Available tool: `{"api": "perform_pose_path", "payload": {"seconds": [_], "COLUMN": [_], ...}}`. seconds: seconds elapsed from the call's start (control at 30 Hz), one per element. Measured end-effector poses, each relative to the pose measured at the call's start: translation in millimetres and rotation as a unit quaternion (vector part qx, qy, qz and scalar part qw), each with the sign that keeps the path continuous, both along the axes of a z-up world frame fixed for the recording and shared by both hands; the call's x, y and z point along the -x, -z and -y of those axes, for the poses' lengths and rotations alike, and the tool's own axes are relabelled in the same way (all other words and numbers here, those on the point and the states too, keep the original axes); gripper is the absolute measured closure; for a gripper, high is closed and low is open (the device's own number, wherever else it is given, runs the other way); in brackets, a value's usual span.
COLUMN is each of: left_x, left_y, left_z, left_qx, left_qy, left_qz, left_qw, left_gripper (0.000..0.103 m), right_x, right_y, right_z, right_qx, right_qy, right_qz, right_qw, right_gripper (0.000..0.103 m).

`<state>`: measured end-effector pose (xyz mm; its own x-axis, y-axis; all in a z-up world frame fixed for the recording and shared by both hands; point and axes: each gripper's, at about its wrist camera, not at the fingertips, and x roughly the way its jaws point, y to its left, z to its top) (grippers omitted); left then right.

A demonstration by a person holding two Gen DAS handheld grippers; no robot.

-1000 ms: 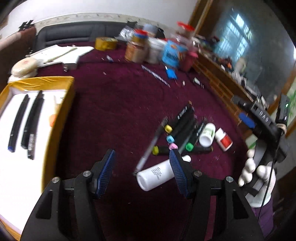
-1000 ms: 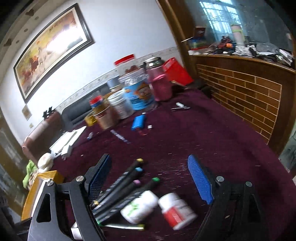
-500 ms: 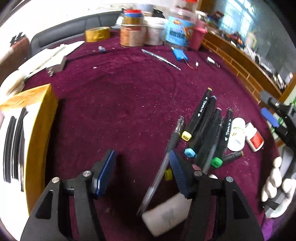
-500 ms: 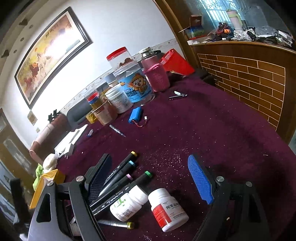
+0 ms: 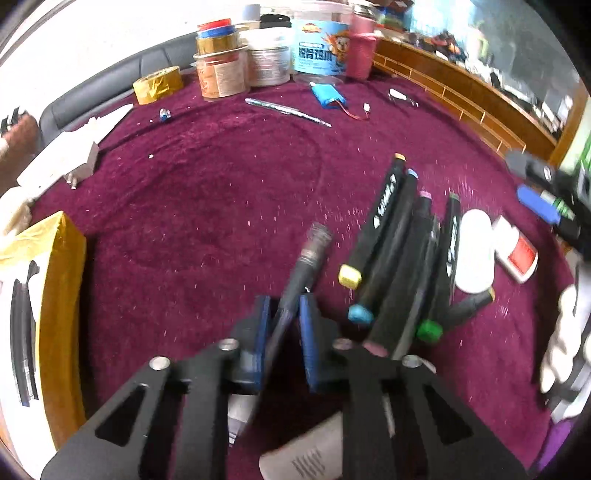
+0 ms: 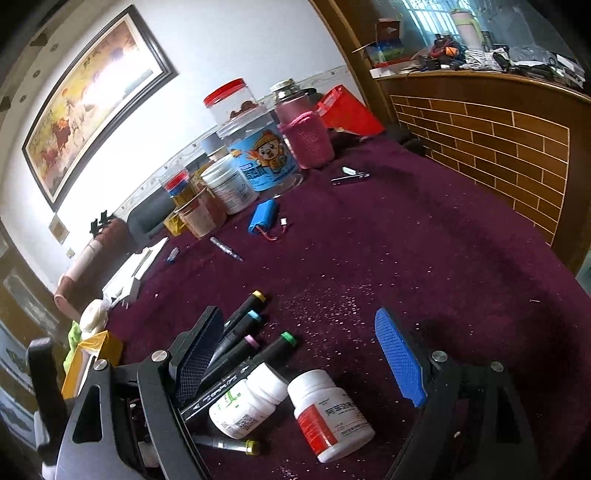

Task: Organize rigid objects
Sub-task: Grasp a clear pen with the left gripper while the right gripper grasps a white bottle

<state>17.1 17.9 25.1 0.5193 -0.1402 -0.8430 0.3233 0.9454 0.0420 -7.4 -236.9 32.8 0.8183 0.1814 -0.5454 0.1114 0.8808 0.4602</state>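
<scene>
Bright daylight comes in from the window (image 6: pixel 424 11) and washes the wall (image 6: pixel 221 40) white. The edges bend round and go dark. The left view is blurry near the bottom.

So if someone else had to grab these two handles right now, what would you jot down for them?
Left gripper: shut on the grey pen, still low over the cloth.
Right gripper: open, holding nothing, above the two pill bottles.
Yellow box, far left: a few black pens already inside.
Left to do: carry this pen over, then the markers and bottles.
</scene>
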Motion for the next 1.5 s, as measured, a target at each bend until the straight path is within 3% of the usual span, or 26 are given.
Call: {"api": "perform_pose_path", "payload": {"seconds": [0.1, 0.33, 0.43, 0.53, 0.67, 0.83, 1.03, 1.2, 1.27, 1.33, 1.37, 1.43, 1.47, 1.5], "left_x": [9.2, 11.8, 19.5, 36.8, 54.4, 68.3, 68.0, 45.5, 29.5, 13.8, 9.3, 5.6, 6.3, 7.3], "left_y": [0.0, -1.3, -8.9, -29.1, -50.2, -59.5, -43.6, -18.8, -9.2, -0.5, -0.6, 5.1, 5.7, 5.2], "left_z": [-6.2, -25.5, -44.2, -64.7, -83.6, -101.9, -90.6, -55.0, -47.5, -41.0, -33.7, -13.9, -11.7, -12.9], "left_qx": [0.007, 0.082, 0.155, 0.213, 0.248, 0.271, 0.219, 0.123, 0.101, 0.095, 0.079, 0.018, 0.015, 0.028], "left_qy": [-0.005, -0.03, -0.042, -0.048, -0.053, -0.056, -0.056, -0.045, -0.053, -0.05, -0.039, -0.011, -0.007, 0.0], "left_qz": [0.003, -0.004, -0.002, 0.025, 0.054, 0.067, 0.049, 0.017, 0.005, -0.009, 0.011, 0.038, 0.042, 0.036], "left_qw": [1.0, 0.9962, 0.987, 0.9756, 0.9657, 0.9586, 0.9728, 0.9913, 0.9935, 0.9942, 0.9961, 0.9991, 0.999, 0.999], "left_gripper": [0.094, 0.094, 0.094, 0.094, 0.094, 0.094, 0.093, 0.09, 0.09, 0.076, 0.068, 0.066, 0.072, 0.085], "right_x": [-0.4, -2.1, -1.1, -1.2, -6.2, -1.7, 8.9, 15.6, 17.5, 18.2, 17.7, 16.5, 15.6, 15.4], "right_y": [2.1, 4.9, 5.7, 10.2, 17.3, 7.2, -7.2, -10.3, -11.2, -12.1, -12.3, -11.5, -10.9, -10.5], "right_z": [6.0, 11.2, 18.8, 29.7, 31.3, 17.1, -15.2, -21.7, -22.7, -23.1, -22.9, -21.0, -19.3, -17.2], "right_qx": [-0.008, -0.015, -0.026, -0.046, -0.064, -0.04, -0.005, 0.005, 0.014, 0.022, 0.026, 0.026, 0.024, 0.023], "right_qy": [0.01, 0.015, 0.027, 0.041, 0.033, 0.012, -0.031, -0.033, -0.031, -0.03, -0.03, -0.03, -0.03, -0.031], "right_qz": [-0.005, -0.012, -0.012, -0.018, -0.036, -0.031, -0.038, -0.039, -0.039, -0.038, -0.038, -0.041, -0.043, -0.045], "right_qw": [1.0, 1.0, 0.999, 0.998, 0.997, 0.999, 0.999, 0.999, 0.999, 0.999, 0.998, 0.998, 0.998, 0.998], "right_gripper": [0.023, 0.023, 0.023, 0.023, 0.023, 0.023, 0.023, 0.023, 0.023, 0.023, 0.023, 0.023, 0.023, 0.023]}}
